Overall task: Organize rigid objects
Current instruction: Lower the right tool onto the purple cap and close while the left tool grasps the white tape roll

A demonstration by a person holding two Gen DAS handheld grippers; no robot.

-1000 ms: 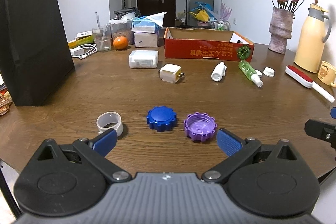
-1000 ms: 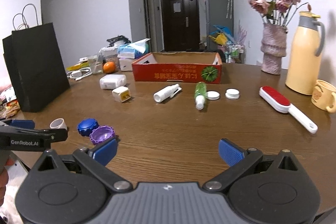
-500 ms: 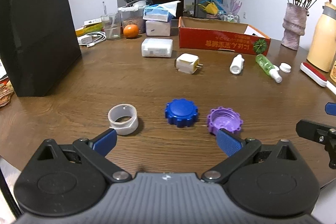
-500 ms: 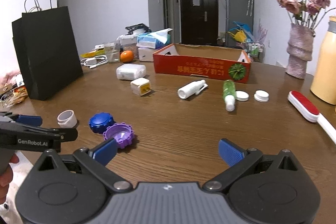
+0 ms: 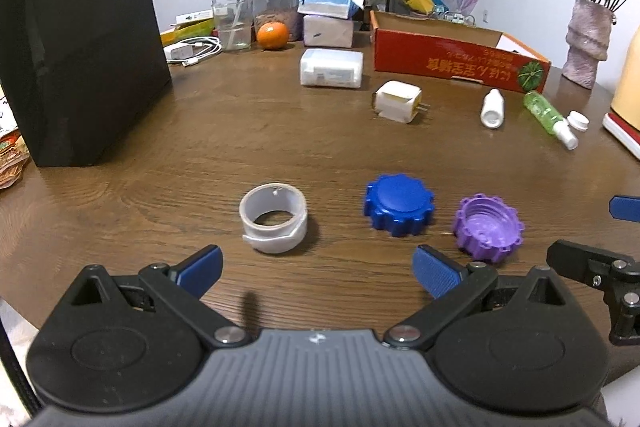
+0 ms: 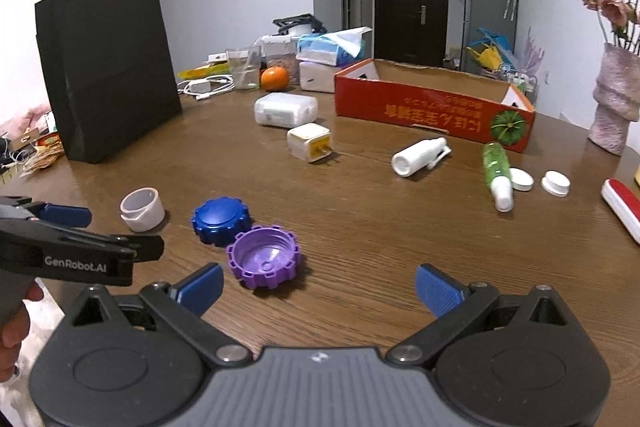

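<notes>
A white ring-shaped cap [image 5: 274,218] [image 6: 142,209], a blue ridged lid [image 5: 398,205] [image 6: 221,215] and an upturned purple ridged lid [image 5: 488,227] [image 6: 264,255] lie in a row near the table's front edge. My left gripper [image 5: 318,271] is open just short of them, with the white cap and blue lid ahead of its gap. My right gripper [image 6: 319,289] is open too, and the purple lid sits just ahead of its left finger. Farther back lie a white charger plug [image 5: 398,101], a white bottle [image 6: 419,157] and a green spray bottle [image 6: 496,169].
An open red cardboard box [image 6: 434,107] stands at the back. A black paper bag [image 5: 76,39] stands at the left. White power brick [image 5: 331,67], orange [image 5: 273,35], tissue packs, two small white caps [image 6: 538,182], a red lint brush [image 6: 622,205] and a vase [image 6: 614,103] sit around.
Both grippers have swung left and moved closer to the lids. The white cap now lies nearer the middle of the left wrist view. Nothing has been picked up.
</notes>
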